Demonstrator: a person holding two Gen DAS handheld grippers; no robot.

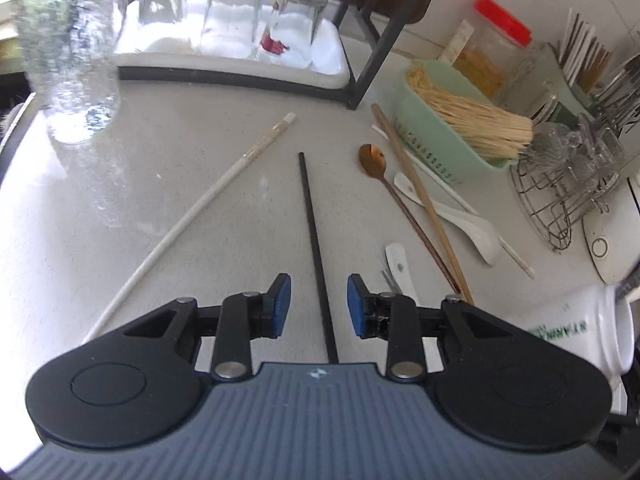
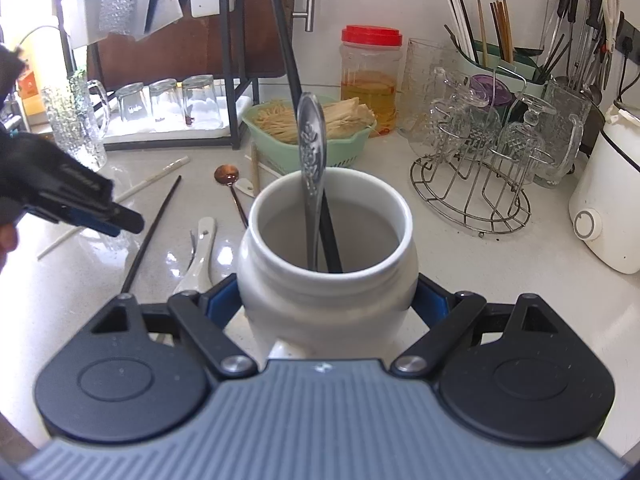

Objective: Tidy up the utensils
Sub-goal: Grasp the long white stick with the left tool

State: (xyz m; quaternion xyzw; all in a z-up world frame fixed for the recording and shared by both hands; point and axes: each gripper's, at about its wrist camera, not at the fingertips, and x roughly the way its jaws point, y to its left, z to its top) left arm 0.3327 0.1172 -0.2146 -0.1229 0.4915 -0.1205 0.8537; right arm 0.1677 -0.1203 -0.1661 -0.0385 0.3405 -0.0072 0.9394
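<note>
Left tool hangs with jaws apart over a thin black chopstick lying on the pale speckled worktop, pads clear. Right tool clamps a white ceramic jar.

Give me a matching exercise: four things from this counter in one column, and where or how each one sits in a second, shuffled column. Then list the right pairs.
Things:
1. black chopstick
2. silver spoon
3. white jar
4. drinking glasses

States:
A. upside down on a white tray
B. clamped between the right gripper's pads
C. flat on the counter, between the open left gripper's pads
D. standing handle-up inside the jar

Pairs: 1-C, 2-D, 3-B, 4-A
</note>
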